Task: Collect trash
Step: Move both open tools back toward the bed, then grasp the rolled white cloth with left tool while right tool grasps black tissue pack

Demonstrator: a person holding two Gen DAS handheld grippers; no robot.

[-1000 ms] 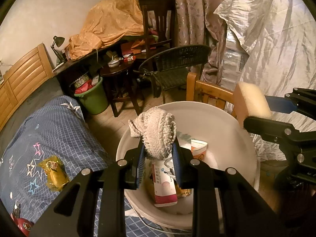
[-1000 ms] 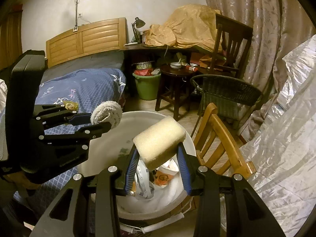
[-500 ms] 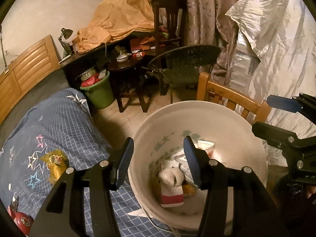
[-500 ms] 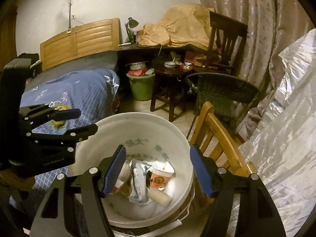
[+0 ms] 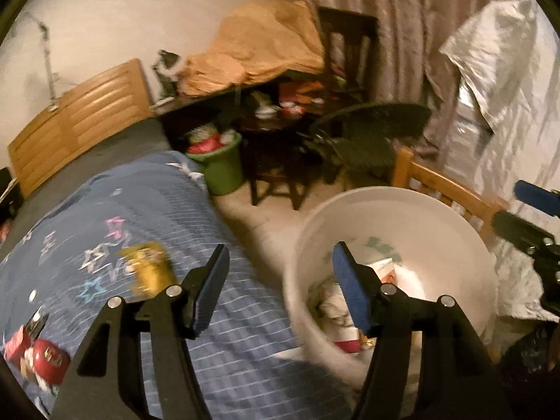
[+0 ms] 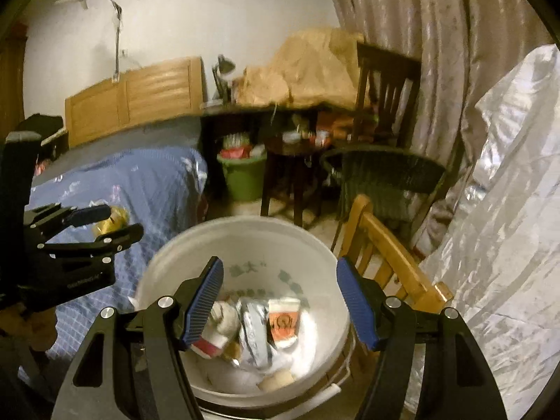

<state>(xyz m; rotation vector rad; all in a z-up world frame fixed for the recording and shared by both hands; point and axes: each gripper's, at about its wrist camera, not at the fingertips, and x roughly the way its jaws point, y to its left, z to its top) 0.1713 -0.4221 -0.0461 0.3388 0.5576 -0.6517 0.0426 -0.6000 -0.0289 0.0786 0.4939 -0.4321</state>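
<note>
A white bucket [image 6: 325,255] holds several pieces of trash, among them an orange-labelled carton [image 6: 282,322] and a silver wrapper [image 6: 253,329]; the bucket also shows in the left wrist view [image 5: 413,210]. My right gripper [image 6: 280,301] is open and empty above the bucket. My left gripper [image 5: 280,280] is open and empty, between the bucket's left rim and the bed. A yellow wrapper [image 5: 148,273] lies on the blue bedspread [image 5: 147,210], left of my left gripper. A red packet [image 5: 45,357] lies at the bedspread's near left.
A wooden chair [image 6: 392,255] stands right of the bucket, beside silver plastic sheeting [image 6: 507,210]. A green bin [image 6: 243,175], a dark stool [image 6: 294,175] and a black wicker chair [image 6: 385,175] stand behind. A cluttered desk [image 6: 266,108] stands at the back wall.
Both grippers opened and dropped their loads, the grey sock and the yellow sponge, into the bucket. My left gripper has since swung left toward the bed.
</note>
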